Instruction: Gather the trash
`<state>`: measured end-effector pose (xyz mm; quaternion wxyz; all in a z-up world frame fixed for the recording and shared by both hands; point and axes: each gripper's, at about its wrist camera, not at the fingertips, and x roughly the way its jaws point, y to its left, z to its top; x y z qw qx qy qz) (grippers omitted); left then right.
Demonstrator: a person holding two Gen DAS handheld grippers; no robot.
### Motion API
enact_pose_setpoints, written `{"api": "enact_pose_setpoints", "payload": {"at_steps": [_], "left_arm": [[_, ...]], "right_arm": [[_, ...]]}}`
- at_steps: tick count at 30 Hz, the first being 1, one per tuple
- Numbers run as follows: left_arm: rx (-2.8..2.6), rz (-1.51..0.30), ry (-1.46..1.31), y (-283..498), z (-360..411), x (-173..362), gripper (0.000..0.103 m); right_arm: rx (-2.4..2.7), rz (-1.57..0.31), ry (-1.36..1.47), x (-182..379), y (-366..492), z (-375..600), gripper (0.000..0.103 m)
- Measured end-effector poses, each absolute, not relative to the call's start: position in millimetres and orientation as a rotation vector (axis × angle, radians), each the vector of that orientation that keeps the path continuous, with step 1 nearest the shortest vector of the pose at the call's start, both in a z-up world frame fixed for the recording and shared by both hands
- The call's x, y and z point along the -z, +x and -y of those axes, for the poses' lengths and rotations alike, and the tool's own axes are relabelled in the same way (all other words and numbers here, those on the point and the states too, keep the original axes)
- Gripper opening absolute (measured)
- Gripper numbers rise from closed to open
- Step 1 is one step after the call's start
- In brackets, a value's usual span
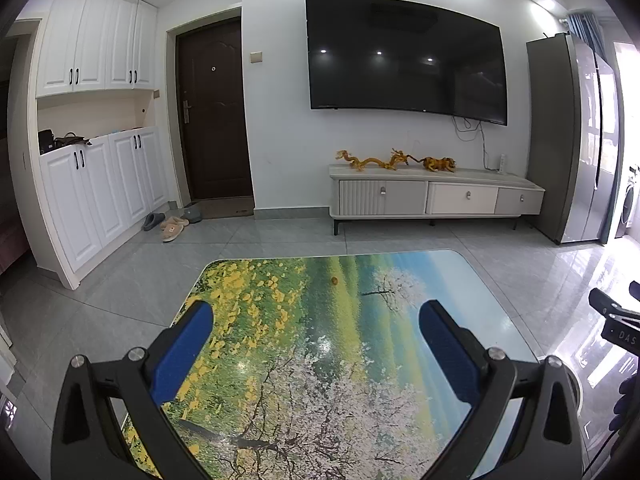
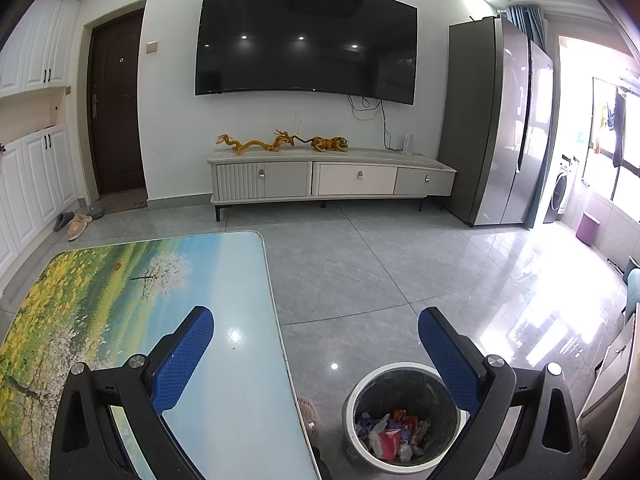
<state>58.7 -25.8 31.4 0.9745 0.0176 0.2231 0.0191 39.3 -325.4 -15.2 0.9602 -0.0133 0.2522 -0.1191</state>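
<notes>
My left gripper is open and empty above the landscape-printed table. A small orange scrap lies on the table's far part; it also shows in the right wrist view. My right gripper is open and empty, over the table's right edge and the floor. A white-rimmed trash bin with a dark liner stands on the floor below it, holding several crumpled wrappers. The right gripper's body shows at the right edge of the left wrist view.
A TV stand with dragon and tiger figurines stands under a wall TV. A grey fridge is at the right, a dark door and white cabinets at the left, slippers on the tiled floor.
</notes>
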Motion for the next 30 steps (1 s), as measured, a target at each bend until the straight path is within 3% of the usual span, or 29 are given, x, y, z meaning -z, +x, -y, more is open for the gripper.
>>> {"api": "enact_pose_setpoints", "payload": {"at_steps": [30], "left_arm": [[-0.036, -0.454, 0.033, 59.4, 25.6, -31.2, 0.103]], "right_arm": [[0.244, -0.516, -0.03, 18.5, 35.8, 328.5, 0.103]]}}
